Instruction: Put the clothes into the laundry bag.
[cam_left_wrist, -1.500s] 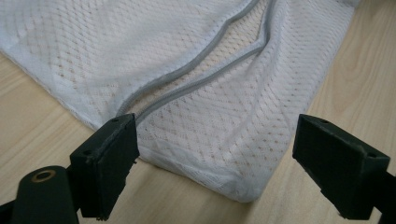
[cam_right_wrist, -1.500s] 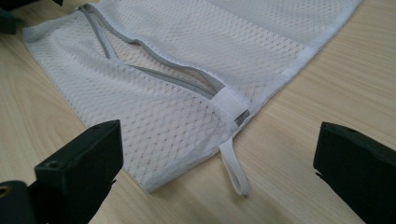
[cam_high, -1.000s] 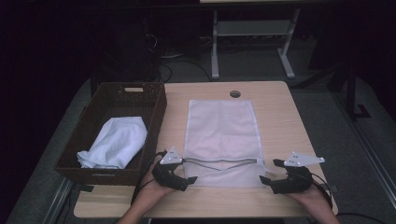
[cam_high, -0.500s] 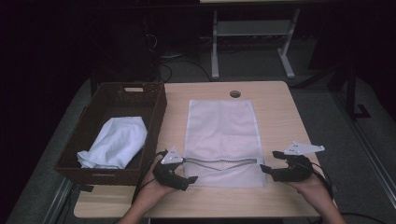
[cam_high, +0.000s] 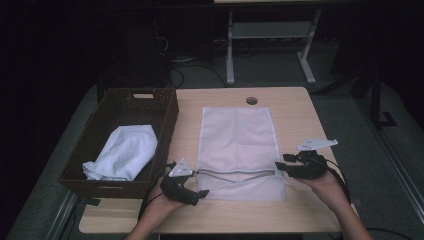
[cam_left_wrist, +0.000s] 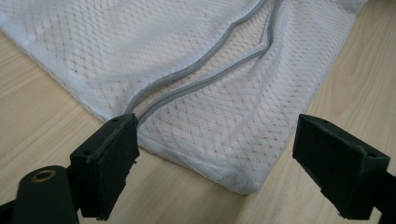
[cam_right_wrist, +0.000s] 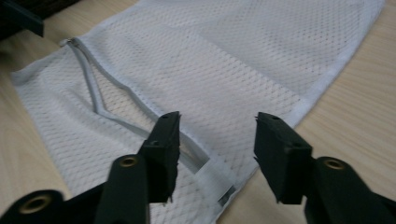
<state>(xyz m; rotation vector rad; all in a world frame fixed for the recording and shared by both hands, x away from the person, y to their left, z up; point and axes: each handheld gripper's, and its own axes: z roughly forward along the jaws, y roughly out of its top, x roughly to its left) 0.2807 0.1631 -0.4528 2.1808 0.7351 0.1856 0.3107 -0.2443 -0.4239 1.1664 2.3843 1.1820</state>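
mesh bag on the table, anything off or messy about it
Nothing is damaged or spilled. The white mesh bag lies flat and square on the table. Its grey zipper near the front edge is unzipped and gapes in a loose wavy slit, so the opening is not closed. The white cloth sits bundled in the basket.

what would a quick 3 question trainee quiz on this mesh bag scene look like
1. True or false: the zipper of the mesh bag is partly open.
2. What lies in the brown basket? A) white cloth B) a bottle C) shoes
3. Which gripper's jaws have just been closing, and do they press on the bag?

Key:
1. True, a gap shows between its two grey edges.
2. A, a bundled white cloth.
3. The right gripper; its jaws stand apart over the bag's zipper end, not pressing. The left gripper is wide open at the other end.
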